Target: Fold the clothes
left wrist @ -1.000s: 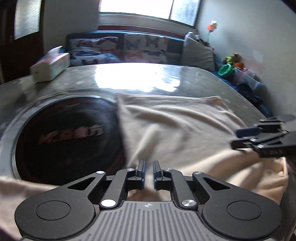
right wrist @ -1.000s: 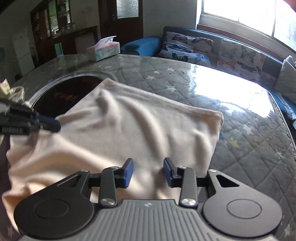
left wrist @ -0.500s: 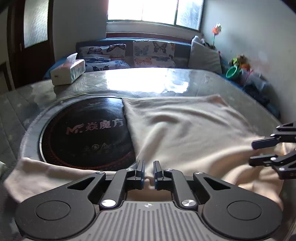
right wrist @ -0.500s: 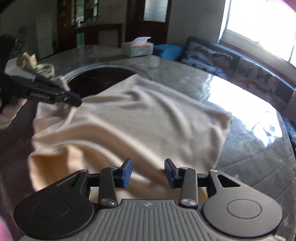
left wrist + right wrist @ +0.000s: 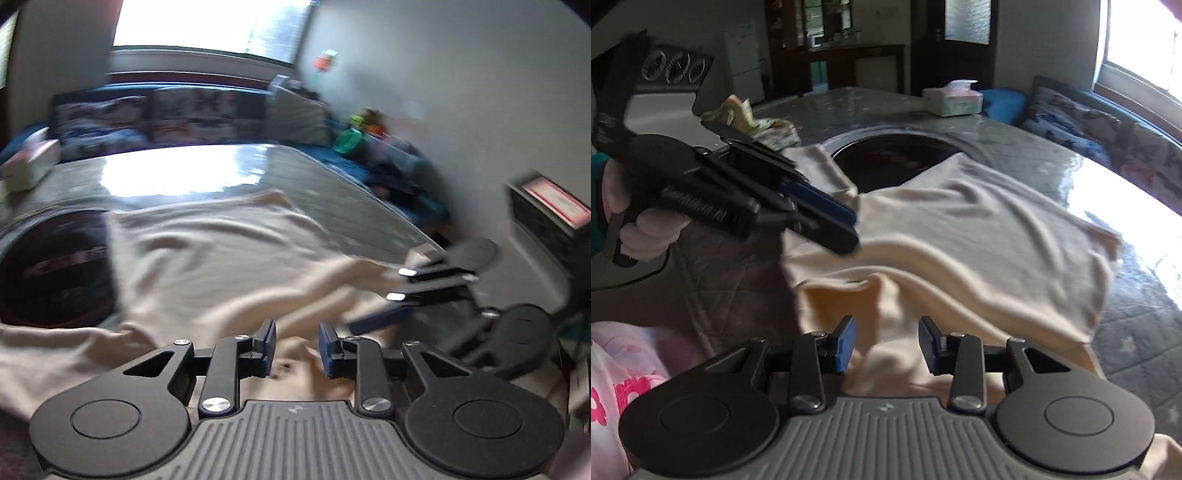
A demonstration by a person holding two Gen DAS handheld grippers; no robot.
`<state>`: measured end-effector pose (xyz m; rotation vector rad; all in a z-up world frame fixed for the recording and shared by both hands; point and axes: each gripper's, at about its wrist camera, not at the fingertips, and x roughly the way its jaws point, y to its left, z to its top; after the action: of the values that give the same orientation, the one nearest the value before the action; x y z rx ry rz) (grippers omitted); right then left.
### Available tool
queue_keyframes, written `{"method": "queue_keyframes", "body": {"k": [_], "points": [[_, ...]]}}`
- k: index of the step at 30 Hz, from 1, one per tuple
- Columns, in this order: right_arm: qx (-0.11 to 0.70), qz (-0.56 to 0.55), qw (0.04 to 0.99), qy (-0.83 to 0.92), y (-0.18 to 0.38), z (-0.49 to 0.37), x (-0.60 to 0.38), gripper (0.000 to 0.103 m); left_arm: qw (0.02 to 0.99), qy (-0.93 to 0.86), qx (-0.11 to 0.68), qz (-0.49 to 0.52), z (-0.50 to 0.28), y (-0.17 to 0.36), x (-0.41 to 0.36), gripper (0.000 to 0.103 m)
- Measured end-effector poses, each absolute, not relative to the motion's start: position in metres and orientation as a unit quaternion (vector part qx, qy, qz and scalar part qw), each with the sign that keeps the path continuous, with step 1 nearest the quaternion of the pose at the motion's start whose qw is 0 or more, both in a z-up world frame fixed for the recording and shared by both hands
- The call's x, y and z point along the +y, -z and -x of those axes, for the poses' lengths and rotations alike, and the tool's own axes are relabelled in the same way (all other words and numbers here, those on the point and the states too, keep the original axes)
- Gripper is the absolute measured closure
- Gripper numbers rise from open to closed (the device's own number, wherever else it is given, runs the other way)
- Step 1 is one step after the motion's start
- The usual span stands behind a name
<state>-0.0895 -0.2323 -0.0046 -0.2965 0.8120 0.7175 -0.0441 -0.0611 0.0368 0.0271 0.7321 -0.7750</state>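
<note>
A cream garment (image 5: 979,236) lies spread on the quilted grey table (image 5: 1137,343), partly over a dark round inset (image 5: 890,158). It also shows in the left wrist view (image 5: 207,266), blurred. My left gripper (image 5: 295,345) is open over the garment's near edge, with no cloth between its fingers. From the right wrist view it (image 5: 849,232) shows at the left, held by a gloved hand. My right gripper (image 5: 886,343) is open above a raised fold at the garment's near edge. In the left wrist view it (image 5: 373,317) reaches in from the right, close to my left gripper.
A tissue box (image 5: 953,98) stands at the table's far side. A crumpled patterned cloth (image 5: 757,122) lies beyond the left gripper. A sofa with butterfly cushions (image 5: 147,118) runs under the window. A pink floral bag (image 5: 620,387) sits at the near left.
My left gripper opened from shut and let go of the garment's edge. It swung to the right, towards the right gripper. The right gripper drew back to the near edge and stayed open.
</note>
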Motion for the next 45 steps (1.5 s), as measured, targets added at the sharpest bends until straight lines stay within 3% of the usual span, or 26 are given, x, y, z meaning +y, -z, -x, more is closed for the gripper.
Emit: {"method": "queue_keyframes", "body": {"k": [5, 7, 10, 13, 17, 25, 29, 34, 41, 43, 45], "points": [[0.388, 0.177, 0.848, -0.315, 0.019, 0.094, -0.219, 0.068, 0.866, 0.358, 0.344, -0.066, 0.05, -0.023, -0.08, 0.073], [0.389, 0.185, 0.848, -0.31, 0.022, 0.097, -0.217, 0.086, 0.862, 0.36, 0.348, -0.074, 0.05, -0.017, -0.082, 0.074], [0.384, 0.183, 0.852, -0.305, 0.02, 0.103, -0.219, 0.097, 0.86, 0.362, 0.349, -0.088, 0.052, -0.008, -0.081, 0.094], [0.375, 0.177, 0.86, -0.298, 0.014, 0.107, -0.223, 0.099, 0.864, 0.365, 0.335, -0.088, 0.058, -0.01, -0.078, 0.1], [0.377, 0.176, 0.855, -0.309, 0.001, 0.121, -0.23, 0.099, 0.863, 0.39, 0.312, -0.077, 0.07, -0.022, -0.07, 0.101], [0.368, 0.149, 0.859, -0.323, -0.015, 0.126, -0.241, 0.092, 0.838, 0.417, 0.341, -0.079, 0.073, -0.01, -0.065, 0.101], [0.372, 0.14, 0.872, -0.288, -0.001, 0.101, -0.244, 0.089, 0.84, 0.43, 0.323, -0.078, 0.072, -0.024, -0.062, 0.1], [0.406, 0.135, 0.854, -0.297, 0.026, 0.096, -0.242, 0.089, 0.861, 0.396, 0.316, -0.054, 0.051, -0.037, -0.066, 0.099], [0.386, 0.09, 0.882, -0.255, 0.004, 0.108, -0.283, 0.084, 0.854, 0.389, 0.344, -0.019, 0.017, -0.018, -0.104, 0.099], [0.384, 0.075, 0.895, -0.212, -0.001, 0.107, -0.305, 0.075, 0.846, 0.399, 0.353, -0.017, 0.015, -0.01, -0.116, 0.099], [0.381, 0.058, 0.907, -0.169, -0.005, 0.105, -0.328, 0.073, 0.838, 0.41, 0.361, -0.022, 0.016, -0.004, -0.129, 0.098]]}}
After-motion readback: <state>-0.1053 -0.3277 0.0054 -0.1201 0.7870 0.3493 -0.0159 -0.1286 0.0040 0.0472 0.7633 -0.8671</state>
